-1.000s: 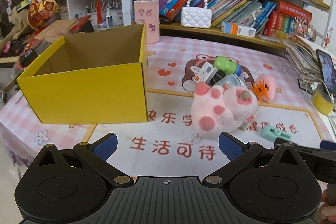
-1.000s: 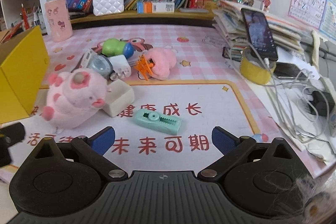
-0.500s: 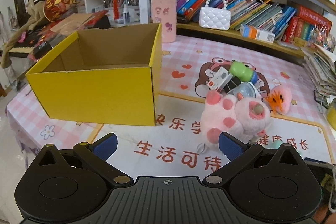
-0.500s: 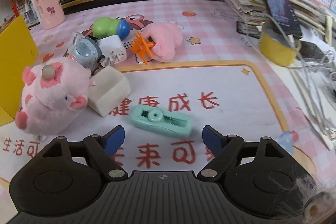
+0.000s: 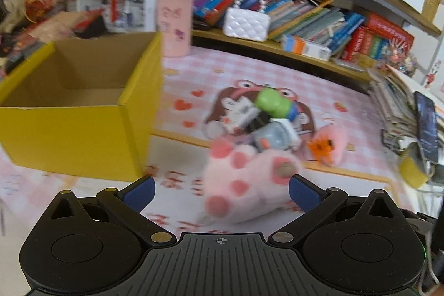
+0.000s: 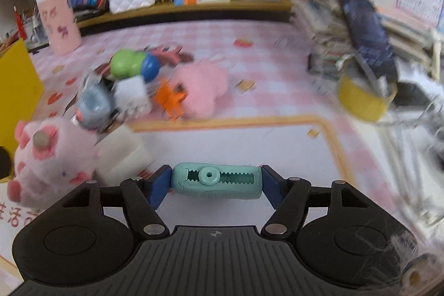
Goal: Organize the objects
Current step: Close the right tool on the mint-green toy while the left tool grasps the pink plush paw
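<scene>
In the right wrist view, a teal toothed clip [image 6: 230, 189] lies crosswise between the blue pads of my right gripper [image 6: 215, 186]. The jaws are closing and both pads touch its ends. A pink plush pig [image 6: 47, 157] sits to the left, beside a white block [image 6: 122, 157]. In the left wrist view, my left gripper [image 5: 220, 192] is open, with the same pink plush [image 5: 244, 185] lying just ahead between its fingertips, untouched. The open yellow cardboard box [image 5: 69, 140] stands at the left and looks empty.
Behind the plush lies a heap of small toys: a green and blue toy [image 6: 133, 64], a grey gadget [image 6: 93, 104], an orange clip [image 6: 170, 99] and a pink fluffy toy [image 6: 202, 85]. A yellow tape roll [image 6: 363, 101], stacked books and cables crowd the right edge.
My right gripper moved forward over the teal clip and narrowed its jaws onto the clip's ends. My left gripper moved in toward the pink plush, which now sits between its open fingers.
</scene>
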Tool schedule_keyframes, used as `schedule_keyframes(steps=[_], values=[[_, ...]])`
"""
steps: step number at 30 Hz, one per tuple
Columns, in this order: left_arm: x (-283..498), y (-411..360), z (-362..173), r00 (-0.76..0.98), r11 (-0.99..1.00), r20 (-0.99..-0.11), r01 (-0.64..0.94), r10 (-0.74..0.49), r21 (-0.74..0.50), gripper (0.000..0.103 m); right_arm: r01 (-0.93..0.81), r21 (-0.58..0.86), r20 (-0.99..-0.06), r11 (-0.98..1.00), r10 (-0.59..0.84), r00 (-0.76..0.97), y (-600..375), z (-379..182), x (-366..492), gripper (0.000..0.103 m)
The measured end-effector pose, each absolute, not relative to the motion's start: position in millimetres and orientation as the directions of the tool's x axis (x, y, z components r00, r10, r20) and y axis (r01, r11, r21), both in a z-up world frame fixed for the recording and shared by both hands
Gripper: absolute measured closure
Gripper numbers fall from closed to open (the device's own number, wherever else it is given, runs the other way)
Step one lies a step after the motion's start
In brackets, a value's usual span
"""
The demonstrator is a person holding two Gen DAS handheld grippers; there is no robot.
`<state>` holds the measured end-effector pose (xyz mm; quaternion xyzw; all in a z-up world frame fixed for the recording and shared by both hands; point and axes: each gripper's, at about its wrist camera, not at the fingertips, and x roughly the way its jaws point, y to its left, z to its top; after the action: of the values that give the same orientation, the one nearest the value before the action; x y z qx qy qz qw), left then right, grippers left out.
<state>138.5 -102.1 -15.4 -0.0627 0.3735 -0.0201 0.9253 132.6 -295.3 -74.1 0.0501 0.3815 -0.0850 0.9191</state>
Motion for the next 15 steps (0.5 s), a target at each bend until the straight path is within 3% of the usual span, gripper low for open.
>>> schedule_keyframes(steps=[8, 15], values=[[176.6, -121.8, -41.8, 0.637, 0.982, -0.760, -0.031, -0.125, -0.188, 0.000, 0.208, 0.055, -0.678, 0.977, -0.116, 0.726, -324.1, -57.6, 122.0, 0.036], [184.2, -120.9, -50.6, 0.630, 0.972, -0.761, -0.042, -0.154, -0.232, 0.004, 0.177, 0.065, -0.676, 0.982, -0.087, 0.731, -328.9, -56.6, 115.3, 0.037]])
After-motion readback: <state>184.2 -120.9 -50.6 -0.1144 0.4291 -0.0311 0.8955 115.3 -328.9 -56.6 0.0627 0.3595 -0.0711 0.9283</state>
